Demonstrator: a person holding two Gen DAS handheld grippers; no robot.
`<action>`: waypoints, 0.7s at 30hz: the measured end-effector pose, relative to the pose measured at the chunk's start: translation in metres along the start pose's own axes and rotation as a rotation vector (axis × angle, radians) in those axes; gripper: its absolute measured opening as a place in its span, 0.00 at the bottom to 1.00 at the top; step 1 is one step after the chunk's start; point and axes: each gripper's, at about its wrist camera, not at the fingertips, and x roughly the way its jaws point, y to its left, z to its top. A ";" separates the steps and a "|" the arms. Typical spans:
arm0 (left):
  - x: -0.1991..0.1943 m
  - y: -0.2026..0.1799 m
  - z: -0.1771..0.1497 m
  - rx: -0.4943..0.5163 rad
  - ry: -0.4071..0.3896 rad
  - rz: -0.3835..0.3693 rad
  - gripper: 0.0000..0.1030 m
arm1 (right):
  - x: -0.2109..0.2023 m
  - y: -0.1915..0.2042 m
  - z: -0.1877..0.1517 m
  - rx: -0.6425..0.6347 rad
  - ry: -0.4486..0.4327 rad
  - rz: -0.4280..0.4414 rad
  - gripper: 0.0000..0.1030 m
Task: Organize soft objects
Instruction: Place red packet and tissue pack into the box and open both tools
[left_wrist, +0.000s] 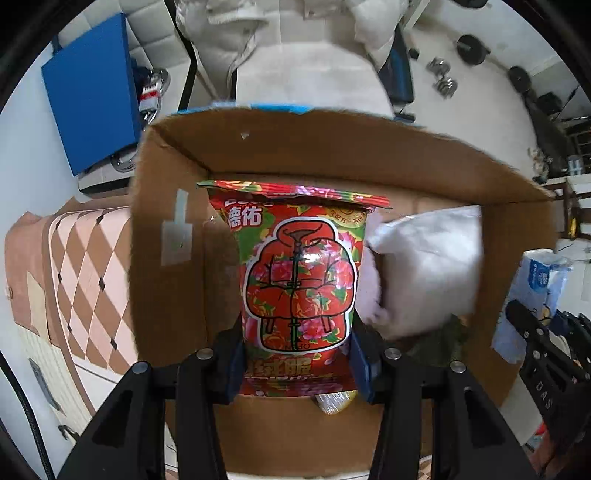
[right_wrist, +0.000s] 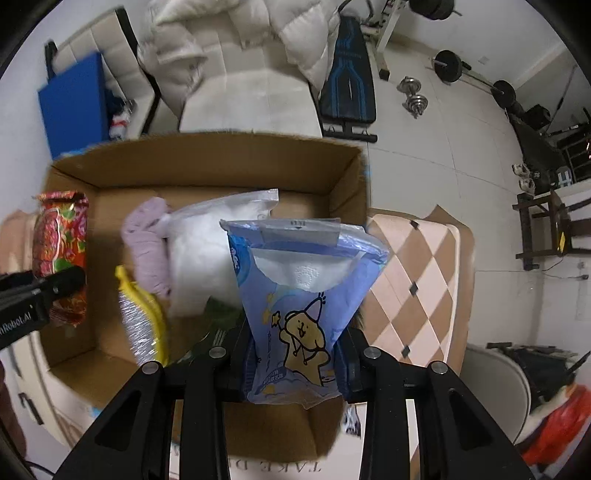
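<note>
My left gripper (left_wrist: 297, 363) is shut on a red floral pack (left_wrist: 299, 280) printed with a padded jacket, held upright over the open cardboard box (left_wrist: 166, 206). My right gripper (right_wrist: 293, 363) is shut on a blue tissue pack (right_wrist: 303, 295) with a yellow cartoon dog, held over the same cardboard box (right_wrist: 221, 162). Inside the box lie a white soft bag (right_wrist: 207, 251), a lilac cloth (right_wrist: 147, 240) and a yellow-edged silver packet (right_wrist: 142, 317). The white bag (left_wrist: 428, 266) also shows in the left wrist view. The red pack (right_wrist: 61, 251) and left gripper show at the left of the right wrist view.
The box stands on a table with a brown and pink diamond-patterned cloth (right_wrist: 417, 266). Behind it stand a cream chair with a white puffy jacket (right_wrist: 236, 44), a blue board (left_wrist: 88, 88), a weight bench (right_wrist: 347, 81) and dumbbells (right_wrist: 413, 96) on the floor.
</note>
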 end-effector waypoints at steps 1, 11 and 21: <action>0.007 0.001 0.004 -0.005 0.013 0.009 0.43 | 0.005 0.005 0.004 -0.013 0.010 -0.017 0.35; 0.043 0.005 0.021 -0.033 0.076 0.052 0.43 | 0.078 0.027 0.034 -0.071 0.092 -0.127 0.36; 0.056 0.005 0.023 -0.035 0.106 0.031 0.43 | 0.094 0.023 0.040 -0.047 0.123 0.005 0.39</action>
